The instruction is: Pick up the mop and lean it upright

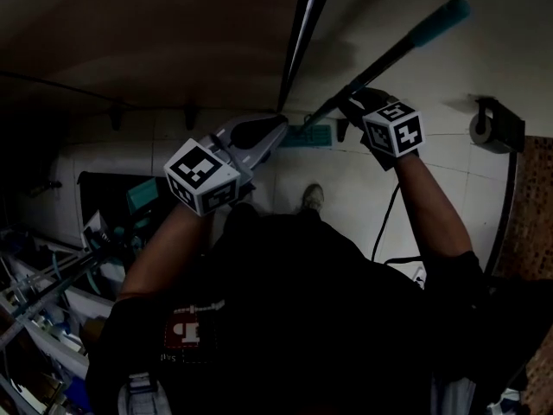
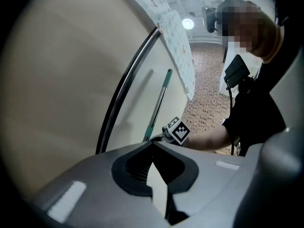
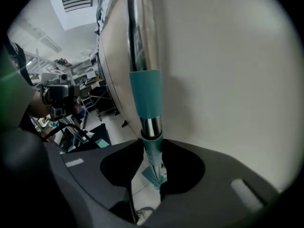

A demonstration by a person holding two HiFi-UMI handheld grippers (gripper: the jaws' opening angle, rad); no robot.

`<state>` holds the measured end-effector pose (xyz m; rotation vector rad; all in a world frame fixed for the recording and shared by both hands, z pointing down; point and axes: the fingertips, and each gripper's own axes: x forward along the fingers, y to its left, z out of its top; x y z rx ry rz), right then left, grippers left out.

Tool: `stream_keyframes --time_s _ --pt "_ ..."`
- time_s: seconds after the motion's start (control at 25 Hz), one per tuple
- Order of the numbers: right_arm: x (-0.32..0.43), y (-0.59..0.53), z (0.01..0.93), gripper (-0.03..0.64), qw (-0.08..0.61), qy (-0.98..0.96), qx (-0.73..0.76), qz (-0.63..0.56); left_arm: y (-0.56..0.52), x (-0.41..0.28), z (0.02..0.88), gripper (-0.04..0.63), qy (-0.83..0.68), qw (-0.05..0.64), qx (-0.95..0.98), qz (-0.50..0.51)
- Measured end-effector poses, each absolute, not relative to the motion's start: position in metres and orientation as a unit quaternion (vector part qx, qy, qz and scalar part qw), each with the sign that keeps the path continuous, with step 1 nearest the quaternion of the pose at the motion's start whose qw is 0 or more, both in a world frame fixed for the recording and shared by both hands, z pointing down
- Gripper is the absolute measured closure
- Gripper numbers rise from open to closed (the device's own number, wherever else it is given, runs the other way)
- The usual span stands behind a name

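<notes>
The mop handle slants up to a teal tip, and its teal head rests on the floor by the wall. My right gripper is shut on the handle partway up. In the right gripper view the chrome pole with its teal sleeve runs between the jaws, with the mop head far below. My left gripper hangs to the left of the pole, apart from it, tips together and holding nothing. The left gripper view looks past its jaws at the handle leaning near the wall.
A curved pale wall with a dark edge strip stands just ahead. A paper roll holder is mounted at the right. Cluttered racks and crates fill the left. A shoe and a black cable are below.
</notes>
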<state>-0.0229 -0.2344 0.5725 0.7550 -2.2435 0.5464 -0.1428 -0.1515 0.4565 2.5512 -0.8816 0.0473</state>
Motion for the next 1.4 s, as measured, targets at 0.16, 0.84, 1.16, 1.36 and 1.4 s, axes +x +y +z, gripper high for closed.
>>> stream_keyframes --time_s 0.16,0.84,1.16,1.36,1.4 --pt "-0.026 -0.23 0.615 0.479 0.369 -0.855 0.287 0.225 -0.146 -0.148 0.477 0.595 -0.318 0.234 0.919 0.023" --pt "-0.035 -0.236 0.777 0.479 0.462 -0.81 0.266 0.246 -0.141 -0.16 0.545 0.595 -0.319 0.291 0.901 0.048" --pt "-0.071 -0.254 0.782 0.477 0.439 -0.828 0.258 0.236 -0.145 -0.165 0.555 0.595 -0.322 0.299 0.897 0.05" --pt "-0.083 -0.257 0.784 0.476 0.443 -0.827 0.253 0.238 -0.146 -0.17 0.554 0.595 -0.327 0.299 0.895 0.049" --pt "-0.084 -0.257 0.785 0.476 0.446 -0.826 0.251 0.237 -0.146 -0.17 0.553 0.595 -0.328 0.3 0.894 0.049"
